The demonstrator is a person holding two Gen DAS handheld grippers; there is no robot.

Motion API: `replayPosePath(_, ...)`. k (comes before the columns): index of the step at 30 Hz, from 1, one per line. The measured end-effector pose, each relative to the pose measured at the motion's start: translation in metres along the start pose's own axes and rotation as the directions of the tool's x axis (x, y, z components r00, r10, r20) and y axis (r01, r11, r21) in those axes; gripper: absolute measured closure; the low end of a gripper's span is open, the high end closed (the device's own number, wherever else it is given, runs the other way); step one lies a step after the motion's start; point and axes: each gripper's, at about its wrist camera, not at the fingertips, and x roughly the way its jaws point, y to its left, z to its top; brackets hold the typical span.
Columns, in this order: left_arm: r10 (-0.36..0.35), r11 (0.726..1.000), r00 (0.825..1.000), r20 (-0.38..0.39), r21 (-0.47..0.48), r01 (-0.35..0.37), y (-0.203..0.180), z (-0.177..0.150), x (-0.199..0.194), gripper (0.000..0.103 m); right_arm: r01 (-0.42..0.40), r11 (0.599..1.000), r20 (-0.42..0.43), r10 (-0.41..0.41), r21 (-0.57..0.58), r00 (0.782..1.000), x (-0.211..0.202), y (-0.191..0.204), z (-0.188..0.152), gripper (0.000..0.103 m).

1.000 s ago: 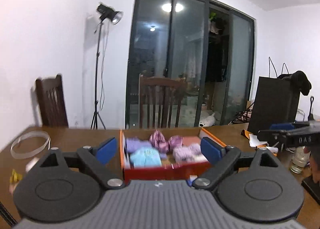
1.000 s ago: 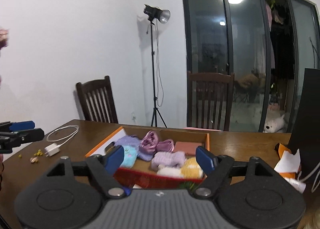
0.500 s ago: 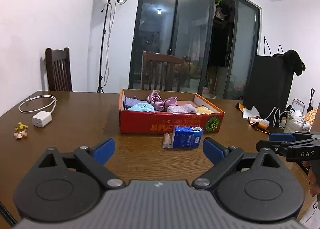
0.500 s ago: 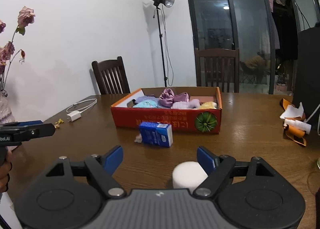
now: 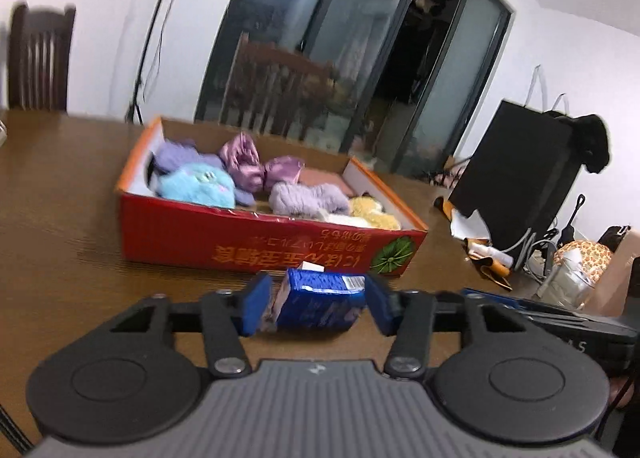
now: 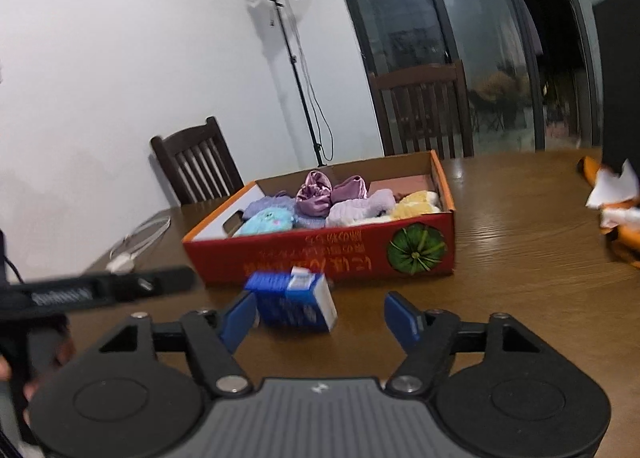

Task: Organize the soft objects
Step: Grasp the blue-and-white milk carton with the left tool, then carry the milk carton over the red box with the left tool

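Soft toys (image 5: 196,187) in box (image 5: 248,246) on table (image 5: 60,193); carton (image 5: 320,304) just before box.

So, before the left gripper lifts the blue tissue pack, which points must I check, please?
1. Blue tissue pack between the left gripper pads: ok.
2. Pads pressing the pack: cannot tell; jaws closing, small gap at the left pad.
3. Right gripper clear of the pack: not ok; jaws closing, its left pad beside the pack.
4. Red cardboard box has room: ok, gap at the pink base.
5. Path to the box free: ok.
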Motion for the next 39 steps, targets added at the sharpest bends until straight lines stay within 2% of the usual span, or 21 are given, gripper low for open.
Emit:
replayPosePath(5, -0.030, 0.999, 0.999, -0.043, -0.028, 0.029, 0.006, 0.005, 0.038, 0.068, -0.019, 0.996, -0.062, 0.024, 0.091, 0.998, 0.055, -0.012, 0.014, 0.048)
replayPosePath(7, -0.052, 0.998, 0.998, -0.045, -0.028, 0.051, 0.008, 0.003, 0.042, 0.073, -0.022, 0.994, -0.084, 0.031, 0.111, 0.996, 0.071, -0.015, 0.015, 0.058)
replayPosePath(8, -0.060, 0.998, 0.997, -0.046, -0.027, 0.058, 0.007, 0.002, 0.044, 0.074, -0.026, 0.993, -0.096, 0.037, 0.114, 0.995, 0.077, -0.016, 0.015, 0.070)
replayPosePath(10, -0.063, 0.998, 0.997, -0.044, -0.032, 0.062, 0.009, -0.001, 0.043, 0.076, -0.060, 0.991, -0.103, 0.073, 0.124, 0.992, 0.084, -0.016, 0.012, 0.075)
replayPosePath(15, -0.079, 0.994, 0.995, -0.066, -0.076, 0.074, 0.006, -0.004, 0.023, 0.077, -0.064, 0.987, -0.107, 0.080, 0.144, 0.991, 0.072, -0.010, 0.006, 0.078)
replayPosePath(18, -0.089, 0.993, 0.994, -0.056, -0.085, 0.084, 0.002, -0.028, -0.014, 0.076, -0.101, 0.980, -0.111, 0.121, 0.172, 0.986, 0.044, -0.002, -0.009, 0.078)
replayPosePath(22, -0.128, 0.980, 0.989, -0.068, -0.163, 0.115, 0.004, -0.069, -0.062, 0.075, -0.134, 0.982, -0.142, 0.152, 0.130, 0.978, 0.000, 0.017, -0.042, 0.077)
replayPosePath(25, -0.125, 0.982, 0.988, -0.087, -0.151, 0.111, 0.002, -0.089, -0.088, 0.071, -0.181, 0.979, -0.168, 0.194, 0.091, 0.967, -0.031, 0.032, -0.060, 0.072)
replayPosePath(27, -0.122, 0.984, 0.987, -0.100, -0.139, 0.108, 0.003, -0.095, -0.098, 0.060, -0.215, 0.974, -0.163, 0.223, 0.067, 0.961, -0.048, 0.039, -0.066, 0.072)
replayPosePath(31, -0.083, 0.990, 0.991, -0.108, -0.121, 0.070, 0.002, -0.101, -0.104, 0.058, -0.187, 0.980, -0.147, 0.194, 0.062, 0.970, -0.059, 0.038, -0.069, 0.066)
replayPosePath(34, -0.100, 0.987, 0.993, -0.068, -0.129, 0.091, 0.000, -0.099, -0.103, 0.054, -0.150, 0.986, -0.160, 0.161, 0.077, 0.974, -0.051, 0.035, -0.072, 0.066)
replayPosePath(39, -0.011, 0.988, 0.995, -0.095, -0.154, -0.004, 0.010, -0.095, -0.084, 0.056, -0.141, 0.983, -0.165, 0.160, 0.121, 0.973, -0.043, 0.032, -0.080, 0.064)
